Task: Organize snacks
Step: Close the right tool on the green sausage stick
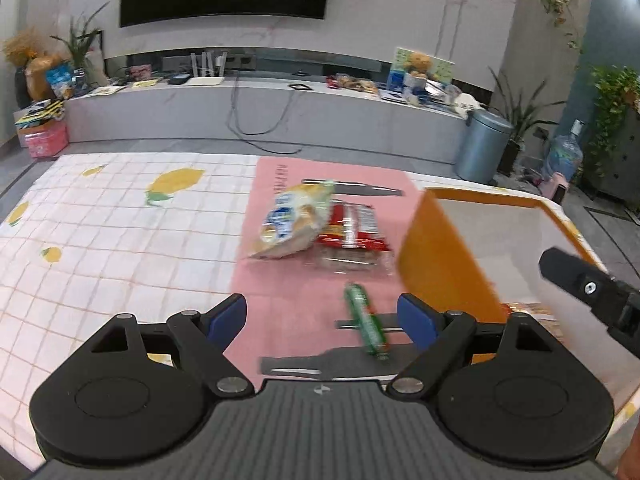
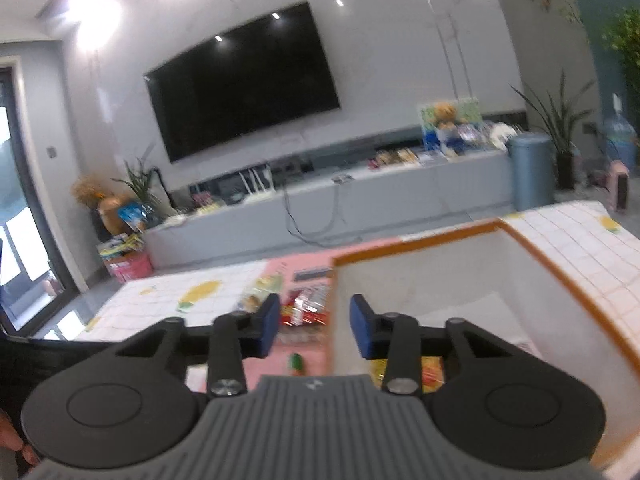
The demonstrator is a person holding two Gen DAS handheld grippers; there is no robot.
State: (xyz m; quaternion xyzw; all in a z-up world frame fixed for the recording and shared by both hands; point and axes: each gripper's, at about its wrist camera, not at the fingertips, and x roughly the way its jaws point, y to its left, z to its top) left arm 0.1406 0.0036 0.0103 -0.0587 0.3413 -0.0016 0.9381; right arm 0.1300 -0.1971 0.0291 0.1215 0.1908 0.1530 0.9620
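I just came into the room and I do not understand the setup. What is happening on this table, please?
A person is sorting snacks with two hand-held grippers. Both the left gripper and the right gripper are open and hold nothing. On the pink mat lie a pale snack bag resting partly on a red packet, and a small green stick snack nearer the left gripper. The orange box stands beside them, with at least one yellow packet already inside.
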